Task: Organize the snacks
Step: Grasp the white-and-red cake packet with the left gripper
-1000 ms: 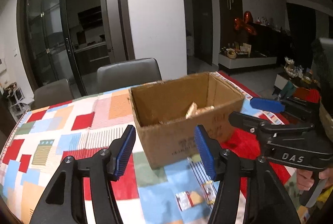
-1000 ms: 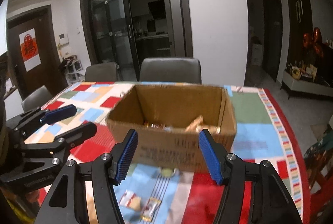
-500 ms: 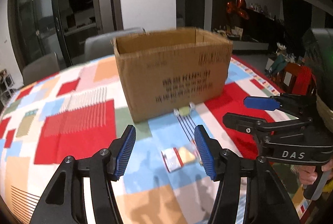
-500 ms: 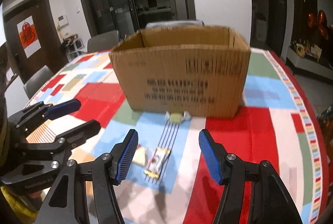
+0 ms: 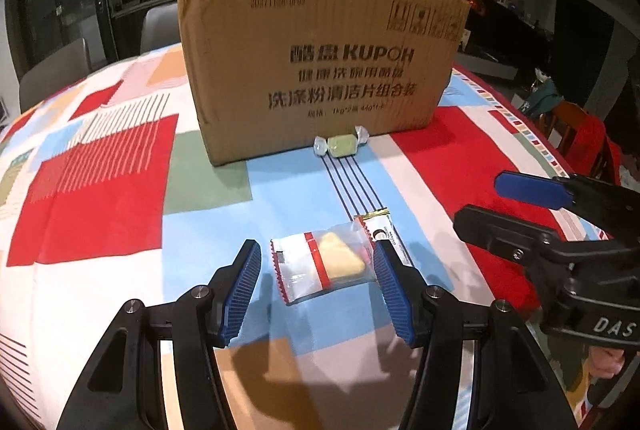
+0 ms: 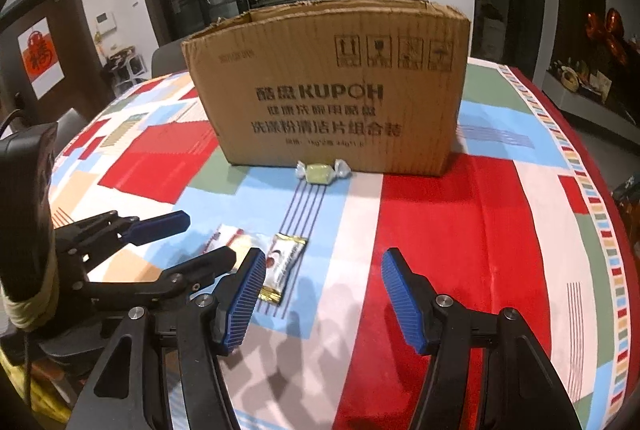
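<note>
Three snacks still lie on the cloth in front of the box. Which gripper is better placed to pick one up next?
Left, probably. The left gripper is open with the clear biscuit packet framed between its fingers. The right gripper is open too, but the gold-ended bar lies beside its left finger, off centre.

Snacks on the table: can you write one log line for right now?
left gripper: open, around clear snack packet | right gripper: open, empty | green candy: beside cardboard box

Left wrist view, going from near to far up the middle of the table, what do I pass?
Clear packet with the yellow wedge → green twist-wrapped candy → cardboard box.
</note>
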Demonstrator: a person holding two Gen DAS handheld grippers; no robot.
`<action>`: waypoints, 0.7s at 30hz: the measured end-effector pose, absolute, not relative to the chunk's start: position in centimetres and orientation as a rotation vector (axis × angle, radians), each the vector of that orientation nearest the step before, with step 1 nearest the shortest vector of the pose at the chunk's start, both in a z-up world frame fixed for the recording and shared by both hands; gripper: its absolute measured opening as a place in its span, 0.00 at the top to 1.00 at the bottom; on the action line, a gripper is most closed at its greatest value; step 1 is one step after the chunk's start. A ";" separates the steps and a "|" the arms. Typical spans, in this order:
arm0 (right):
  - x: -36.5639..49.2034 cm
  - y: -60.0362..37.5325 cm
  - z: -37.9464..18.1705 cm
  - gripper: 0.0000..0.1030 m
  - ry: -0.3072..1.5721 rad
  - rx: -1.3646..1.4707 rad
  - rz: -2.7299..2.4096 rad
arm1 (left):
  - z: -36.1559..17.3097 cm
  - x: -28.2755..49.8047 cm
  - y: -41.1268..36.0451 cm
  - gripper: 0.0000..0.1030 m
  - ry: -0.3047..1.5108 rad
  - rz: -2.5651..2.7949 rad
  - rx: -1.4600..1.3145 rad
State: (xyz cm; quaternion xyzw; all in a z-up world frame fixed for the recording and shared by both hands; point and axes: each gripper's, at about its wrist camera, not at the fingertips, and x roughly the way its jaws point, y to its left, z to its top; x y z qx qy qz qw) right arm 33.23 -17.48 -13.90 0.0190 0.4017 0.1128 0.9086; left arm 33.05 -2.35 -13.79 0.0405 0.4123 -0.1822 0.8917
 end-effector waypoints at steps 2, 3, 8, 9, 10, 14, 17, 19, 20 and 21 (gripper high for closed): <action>33.3 -17.7 -14.2 0.40 0.835 0.045 0.230 | -14.3 33.3 -2.6 0.44 0.865 -0.373 0.081; 33.3 -17.8 -14.3 0.40 0.838 0.048 0.230 | -14.4 33.4 -2.7 0.44 0.868 -0.371 0.081; 33.3 -18.1 -14.5 0.40 0.840 0.057 0.232 | -15.5 33.8 -3.5 0.44 0.887 -0.355 0.086; 33.4 -18.1 -14.5 0.40 0.841 0.058 0.232 | -15.7 33.8 -3.5 0.44 0.886 -0.350 0.081; 33.4 -18.1 -14.6 0.40 0.842 0.059 0.234 | -15.9 33.8 -3.6 0.44 0.887 -0.345 0.080; 33.4 -18.0 -14.7 0.40 0.846 0.066 0.241 | -16.0 34.0 -3.5 0.48 0.889 -0.342 0.063; 33.5 -17.9 -14.9 0.40 0.850 0.066 0.243 | -16.0 34.1 -3.2 0.55 0.889 -0.345 0.042; 33.5 -17.7 -14.9 0.40 0.851 0.065 0.245 | -15.9 34.1 -2.8 0.67 0.888 -0.341 0.024; 33.5 -17.6 -14.9 0.40 0.852 0.064 0.246 | -15.9 34.1 -2.6 0.67 0.888 -0.346 0.011; 33.6 -17.5 -15.0 0.40 0.852 0.063 0.247 | -16.0 34.1 -2.4 0.68 0.888 -0.348 0.002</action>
